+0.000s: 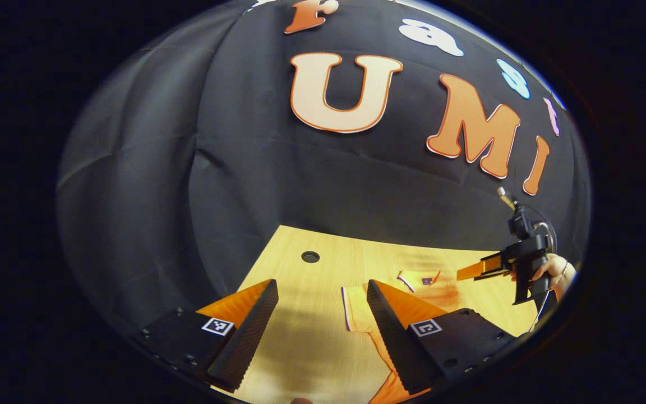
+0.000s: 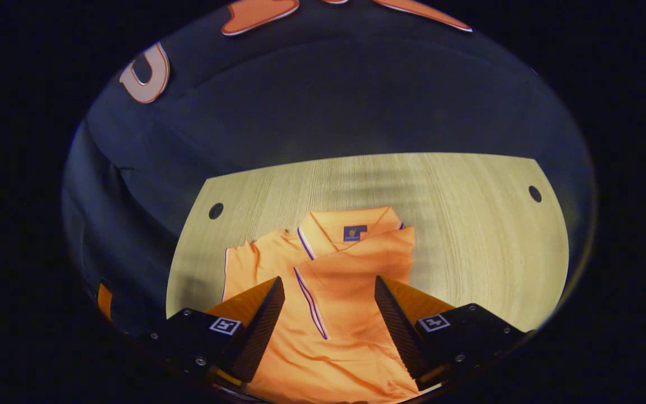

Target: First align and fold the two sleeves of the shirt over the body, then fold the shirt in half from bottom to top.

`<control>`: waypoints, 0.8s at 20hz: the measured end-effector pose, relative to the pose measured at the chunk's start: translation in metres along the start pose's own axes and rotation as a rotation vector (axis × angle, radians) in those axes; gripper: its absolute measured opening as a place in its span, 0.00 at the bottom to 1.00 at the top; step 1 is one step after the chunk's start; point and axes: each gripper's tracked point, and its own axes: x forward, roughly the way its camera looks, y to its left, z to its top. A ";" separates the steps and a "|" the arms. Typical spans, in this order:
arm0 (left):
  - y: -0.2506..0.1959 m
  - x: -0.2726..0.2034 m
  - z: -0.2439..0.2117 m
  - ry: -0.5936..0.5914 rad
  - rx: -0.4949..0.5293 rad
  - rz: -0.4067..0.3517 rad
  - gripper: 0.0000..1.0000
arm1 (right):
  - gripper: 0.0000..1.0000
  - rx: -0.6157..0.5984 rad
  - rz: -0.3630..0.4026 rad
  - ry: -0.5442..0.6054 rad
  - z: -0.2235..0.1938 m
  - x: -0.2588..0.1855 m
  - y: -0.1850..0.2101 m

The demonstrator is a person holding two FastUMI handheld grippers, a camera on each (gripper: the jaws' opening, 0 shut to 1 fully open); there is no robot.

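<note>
On pale wood-grain table [image 2: 469, 224], rumpled orange shirt [image 2: 345, 314] lies under parted right gripper [image 2: 328, 314].

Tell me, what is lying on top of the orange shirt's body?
One sleeve is folded over the shirt, its striped cuff edge running down the chest. The other sleeve lies spread on the wooden table. The fabric beneath the fold is hidden.

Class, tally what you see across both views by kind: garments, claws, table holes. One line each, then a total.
Orange shirt: 1
Claws: 2, the left claw and the right claw
Holes in the table: 2, and
Total: 5
</note>
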 end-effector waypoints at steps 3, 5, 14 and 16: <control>-0.018 0.033 -0.011 0.073 0.035 -0.038 0.98 | 0.99 0.000 0.009 -0.062 0.013 -0.027 -0.012; -0.027 0.054 -0.020 0.134 -0.001 -0.077 0.98 | 0.99 0.005 0.023 -0.084 0.018 -0.043 -0.020; -0.036 0.152 -0.032 0.366 -0.076 -0.086 0.98 | 0.99 0.055 0.038 -0.051 -0.006 -0.077 -0.085; -0.036 0.171 -0.046 0.437 -0.049 -0.069 0.98 | 0.99 0.060 0.045 -0.046 -0.010 -0.082 -0.096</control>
